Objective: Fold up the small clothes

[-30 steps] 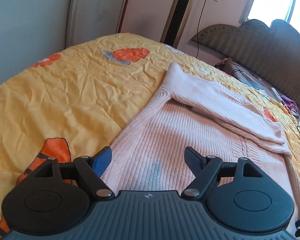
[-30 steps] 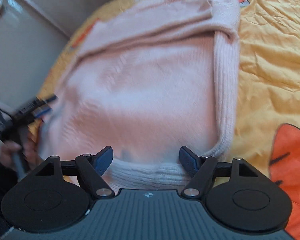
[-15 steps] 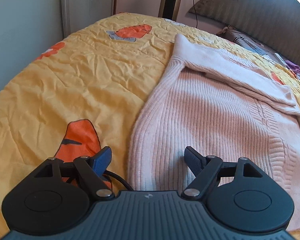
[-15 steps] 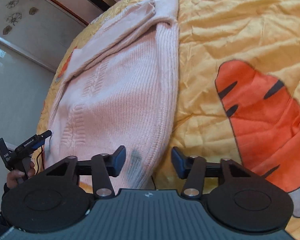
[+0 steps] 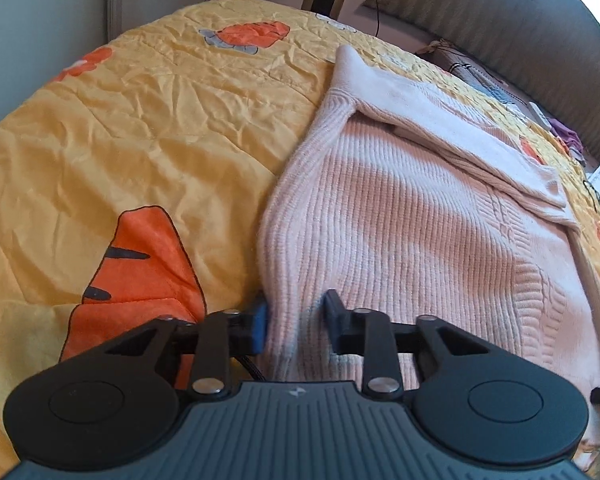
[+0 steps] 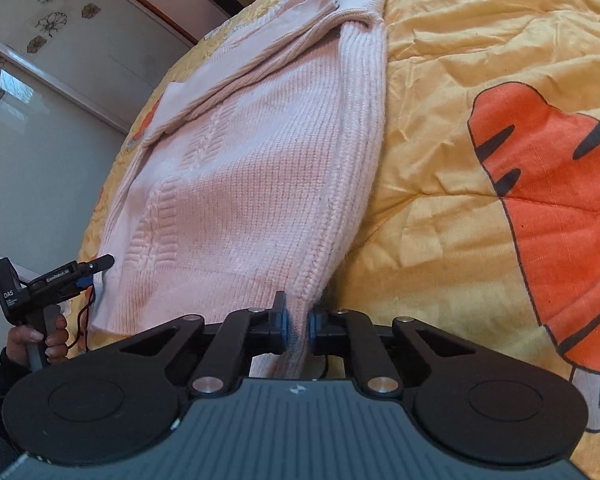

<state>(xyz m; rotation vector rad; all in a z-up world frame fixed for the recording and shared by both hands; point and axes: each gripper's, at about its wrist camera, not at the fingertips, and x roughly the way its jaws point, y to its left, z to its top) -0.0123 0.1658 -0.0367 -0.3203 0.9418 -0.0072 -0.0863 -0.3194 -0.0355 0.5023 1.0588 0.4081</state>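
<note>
A pale pink ribbed knit sweater (image 5: pixel 412 216) lies flat on a yellow bed quilt (image 5: pixel 148 128), one sleeve folded across its top. My left gripper (image 5: pixel 296 322) is closing around the sweater's near corner, the knit edge between its fingers with a small gap left. In the right wrist view the same sweater (image 6: pixel 260 168) stretches away, and my right gripper (image 6: pixel 298 326) is shut on its near edge corner. The left gripper (image 6: pixel 96 266) also shows there at the sweater's far corner, held by a hand.
The quilt has orange cartoon tiger prints (image 6: pixel 552 208) and wrinkles. A padded brown headboard (image 5: pixel 512 36) stands at the back right, with small items (image 5: pixel 480 80) near it. A wall and cabinet panels (image 6: pixel 40 100) border the bed.
Both grippers have narrowed from wide open onto the sweater's near corners. The right one has shut on the edge, the left one is nearly shut around it.
</note>
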